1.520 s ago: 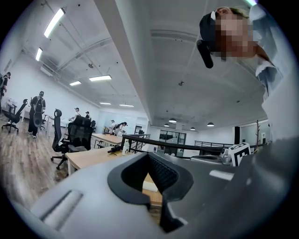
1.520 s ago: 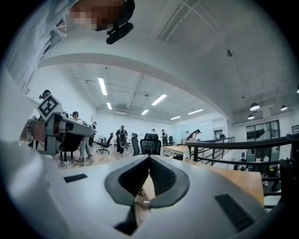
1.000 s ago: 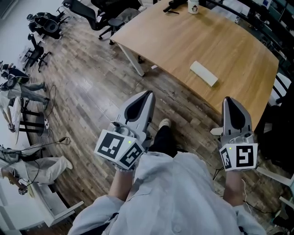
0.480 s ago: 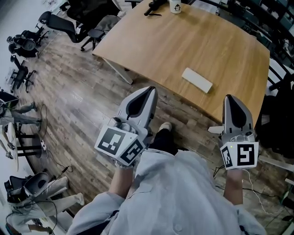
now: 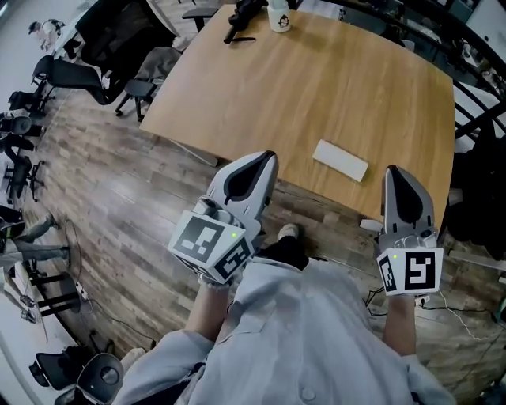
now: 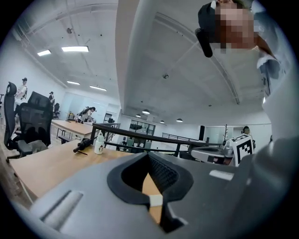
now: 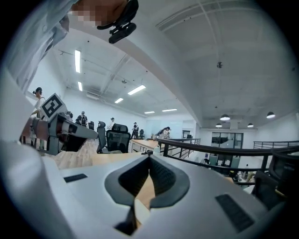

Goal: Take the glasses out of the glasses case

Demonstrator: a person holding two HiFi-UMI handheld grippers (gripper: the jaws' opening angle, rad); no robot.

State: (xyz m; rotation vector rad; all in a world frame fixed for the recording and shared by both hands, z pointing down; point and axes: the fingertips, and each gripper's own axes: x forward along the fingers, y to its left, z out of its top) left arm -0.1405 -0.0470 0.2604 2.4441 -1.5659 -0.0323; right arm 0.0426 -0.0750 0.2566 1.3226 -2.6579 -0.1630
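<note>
A white closed glasses case (image 5: 340, 160) lies flat on the wooden table (image 5: 316, 79), close to its near edge. My left gripper (image 5: 269, 155) is held level with its tip just over that edge, to the left of the case; its jaws meet and hold nothing. My right gripper (image 5: 393, 170) hangs in front of the edge, to the right of the case and a little nearer, also shut and empty. In the left gripper view the jaws (image 6: 148, 154) close to a point, and a small white patch that may be the case (image 6: 155, 200) shows through the gap below.
At the table's far end stand a small white bottle (image 5: 278, 16) and a black object (image 5: 241, 16). Black office chairs (image 5: 103, 47) sit on the wood floor at left. Dark railing and gear (image 5: 478, 119) border the table's right side. A shoe (image 5: 288, 232) shows below the grippers.
Both grippers have come closer to the table; the left tip now overlaps its near edge. The case sits nearer to both grippers. Both stay shut.
</note>
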